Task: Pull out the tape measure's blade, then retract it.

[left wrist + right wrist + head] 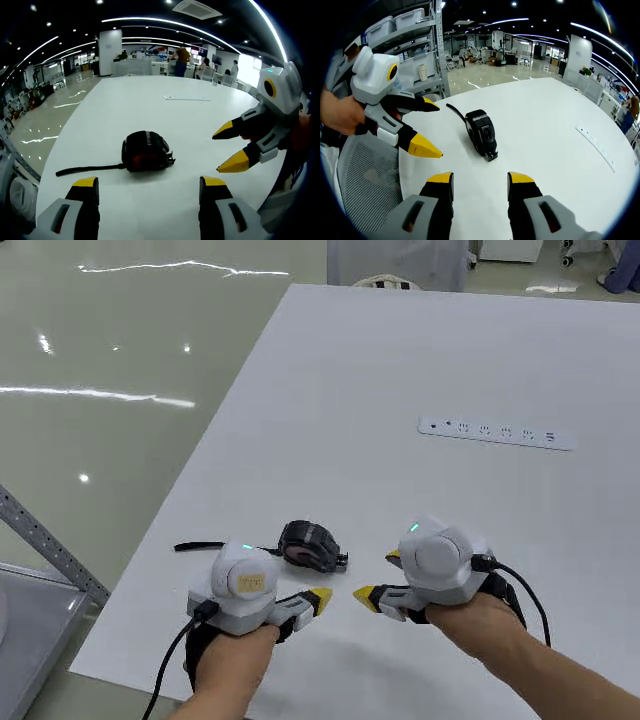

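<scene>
While both claws hover low over the white worktop (400,390), the black tape measure (308,545) lies on its side near the worktop's near left corner, just ahead of the yellow tips and touching neither pair. The left claw (150,182) stands wide open with nothing in it. The right claw (480,177) is likewise spread and unloaded, and its tips point toward the left one. A black strap (87,170) trails flat from the case toward the left edge. The blade's hook (491,156) sits at the case's mouth, on the side facing the right claw.

Well apart, further across the worktop, lies a white power strip (497,432). A metal shelving rack (410,40) holding grey bins stands beyond the left edge on a glossy floor (120,340), and a grey mesh chair back (370,175) shows beside the near edge.

From the head view the left claw's white body covers most of its jaws, leaving one yellow tip in sight. Markings on the tape measure's case are too small to read
</scene>
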A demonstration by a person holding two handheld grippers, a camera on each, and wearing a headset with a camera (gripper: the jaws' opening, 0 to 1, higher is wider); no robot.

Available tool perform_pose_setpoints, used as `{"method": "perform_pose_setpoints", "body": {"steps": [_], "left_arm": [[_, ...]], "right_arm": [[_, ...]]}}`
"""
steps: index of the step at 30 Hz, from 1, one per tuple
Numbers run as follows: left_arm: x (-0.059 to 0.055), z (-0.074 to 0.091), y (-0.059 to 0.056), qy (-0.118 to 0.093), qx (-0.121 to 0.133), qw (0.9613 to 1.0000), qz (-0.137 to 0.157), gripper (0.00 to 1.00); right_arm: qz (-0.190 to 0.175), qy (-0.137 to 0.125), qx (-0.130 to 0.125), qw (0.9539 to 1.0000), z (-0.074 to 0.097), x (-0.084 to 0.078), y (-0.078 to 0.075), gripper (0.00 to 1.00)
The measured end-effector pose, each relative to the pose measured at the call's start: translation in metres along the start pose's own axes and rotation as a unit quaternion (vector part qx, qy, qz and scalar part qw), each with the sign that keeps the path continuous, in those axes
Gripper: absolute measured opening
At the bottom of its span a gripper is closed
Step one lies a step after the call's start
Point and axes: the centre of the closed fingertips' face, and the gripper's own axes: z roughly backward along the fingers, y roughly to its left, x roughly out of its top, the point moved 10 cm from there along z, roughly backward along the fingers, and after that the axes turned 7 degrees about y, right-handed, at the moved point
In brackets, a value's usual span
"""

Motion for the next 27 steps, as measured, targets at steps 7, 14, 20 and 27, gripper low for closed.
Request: {"method": "perform_pose_setpoints", "body": {"steps": [7,14,20,27], "left_arm": [[-0.010,0.008,-0.006,-0.002,-0.008,0.9999,-0.007,0.82],[-0.012,0.018,-0.010,0.002,-0.022,0.9997,-0.012,0.85],[-0.010,0.023,-0.011,0.003,-0.031,0.9995,-0.009,0.87],[-0.012,0.031,-0.015,0.007,-0.037,0.9993,-0.004,0.90]], "right_arm": [[-0.031,-0.016,-0.017,0.9993,0.019,-0.009,-0.003,0.47],[-0.057,-0.027,-0.039,0.9972,0.043,-0.021,-0.005,0.51],[-0.081,-0.031,-0.054,0.9947,0.062,-0.035,-0.004,0.55],[-0.100,-0.038,-0.067,0.9920,0.082,-0.045,0.000,0.60]]}}
